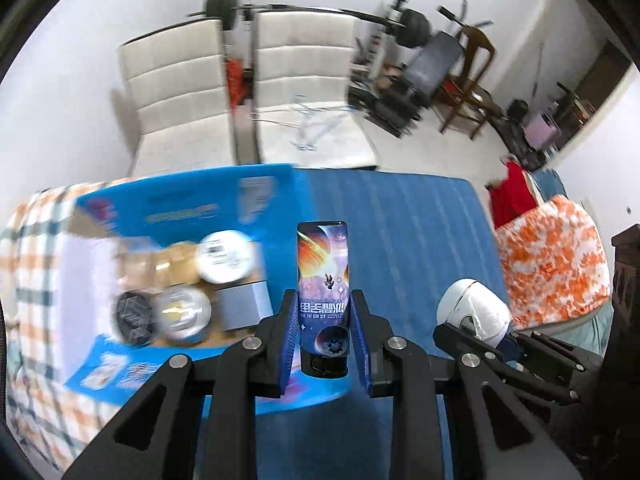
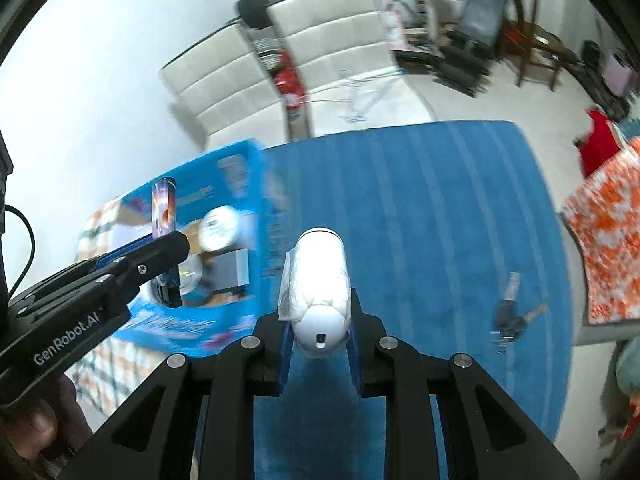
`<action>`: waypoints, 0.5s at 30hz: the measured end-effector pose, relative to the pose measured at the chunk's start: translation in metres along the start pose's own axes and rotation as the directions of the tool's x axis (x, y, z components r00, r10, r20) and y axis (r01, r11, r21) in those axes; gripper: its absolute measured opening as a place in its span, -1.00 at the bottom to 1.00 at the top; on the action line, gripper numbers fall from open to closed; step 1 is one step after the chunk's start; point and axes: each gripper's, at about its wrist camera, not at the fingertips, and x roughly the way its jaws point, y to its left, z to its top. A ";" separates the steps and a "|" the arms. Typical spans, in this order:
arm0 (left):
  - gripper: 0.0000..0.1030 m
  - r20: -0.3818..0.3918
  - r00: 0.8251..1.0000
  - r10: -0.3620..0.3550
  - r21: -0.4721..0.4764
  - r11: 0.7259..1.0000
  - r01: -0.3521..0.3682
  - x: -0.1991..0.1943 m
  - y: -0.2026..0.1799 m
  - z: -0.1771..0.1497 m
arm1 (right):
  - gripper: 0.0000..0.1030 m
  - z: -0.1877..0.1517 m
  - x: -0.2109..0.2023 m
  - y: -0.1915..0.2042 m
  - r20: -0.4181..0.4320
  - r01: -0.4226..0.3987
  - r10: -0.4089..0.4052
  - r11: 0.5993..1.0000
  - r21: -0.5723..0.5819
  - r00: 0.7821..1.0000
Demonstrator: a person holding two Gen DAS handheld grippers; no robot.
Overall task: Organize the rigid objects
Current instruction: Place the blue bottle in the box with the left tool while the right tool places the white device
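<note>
Motion blur smeared much of both views: the blue mat [image 2: 420, 208] showed only faint stripes, and the open blue box [image 1: 192, 208] at the mat's left edge had unreadable print. Inside that box, two round tins [image 1: 226, 256], a dark round thing [image 1: 134, 318] and a grey block [image 1: 244, 306] were too blurred to identify. On the mat's right part lay a small dark object [image 2: 508, 312] I could not make out. The left gripper [image 1: 325, 320] had its fingers clamped on a space-patterned tube [image 1: 324, 280], held upright beside the box. The right gripper [image 2: 318, 320] had its fingers closed on a white bottle [image 2: 320, 280] above the mat, its wrapping hard to read.
</note>
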 end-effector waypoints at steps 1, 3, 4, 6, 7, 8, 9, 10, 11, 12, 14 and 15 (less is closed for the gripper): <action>-0.57 0.003 1.000 0.014 -0.015 1.000 -0.014 -0.006 0.016 -0.004 | -0.52 -0.002 0.004 0.014 -0.009 -0.010 0.010 1.000 -0.016 1.000; -0.57 -0.002 0.999 0.039 -0.060 0.997 -0.040 -0.012 0.048 -0.012 | -0.52 -0.006 0.016 0.044 -0.030 -0.032 0.030 0.999 -0.040 0.999; -0.57 -0.016 0.999 0.050 -0.086 0.995 -0.051 -0.011 0.066 -0.018 | -0.52 -0.009 0.026 0.061 -0.048 -0.036 0.034 0.998 -0.057 0.998; -0.57 -0.048 0.997 0.054 -0.131 0.990 -0.060 -0.007 0.094 -0.028 | -0.52 -0.014 0.043 0.084 -0.078 -0.045 0.039 0.996 -0.074 0.996; -0.57 -0.070 0.996 0.054 -0.148 0.987 -0.064 -0.001 0.107 -0.032 | -0.52 -0.016 0.051 0.093 -0.092 -0.044 0.035 0.995 -0.093 0.995; -0.57 -0.096 0.994 0.054 -0.171 0.983 -0.070 0.008 0.123 -0.038 | -0.52 -0.018 0.064 0.103 -0.107 -0.037 0.026 0.994 -0.100 0.994; -0.57 -0.108 0.993 0.053 -0.182 0.981 -0.072 0.013 0.129 -0.041 | -0.52 -0.019 0.073 0.106 -0.120 -0.038 0.026 0.994 -0.099 0.992; -0.57 -0.129 0.991 0.047 -0.195 0.978 -0.072 0.021 0.137 -0.044 | -0.52 -0.021 0.087 0.112 -0.148 -0.045 0.030 0.995 -0.093 0.988; -0.57 -0.155 0.987 0.038 -0.213 0.974 -0.071 0.031 0.148 -0.048 | -0.52 -0.022 0.099 0.112 -0.169 -0.048 0.034 0.996 -0.078 0.985; -0.57 -0.168 0.985 0.027 -0.227 0.972 -0.066 0.037 0.154 -0.051 | -0.52 -0.022 0.107 0.109 -0.186 -0.051 0.037 0.996 -0.070 0.982; -0.57 -0.201 0.979 0.015 -0.241 0.968 -0.065 0.052 0.165 -0.055 | -0.52 -0.023 0.126 0.115 -0.216 -0.045 0.033 0.997 -0.055 0.976; -0.56 -0.211 0.977 0.009 -0.247 0.967 -0.062 0.057 0.170 -0.057 | -0.52 -0.022 0.134 0.114 -0.221 -0.040 0.027 0.998 -0.055 0.975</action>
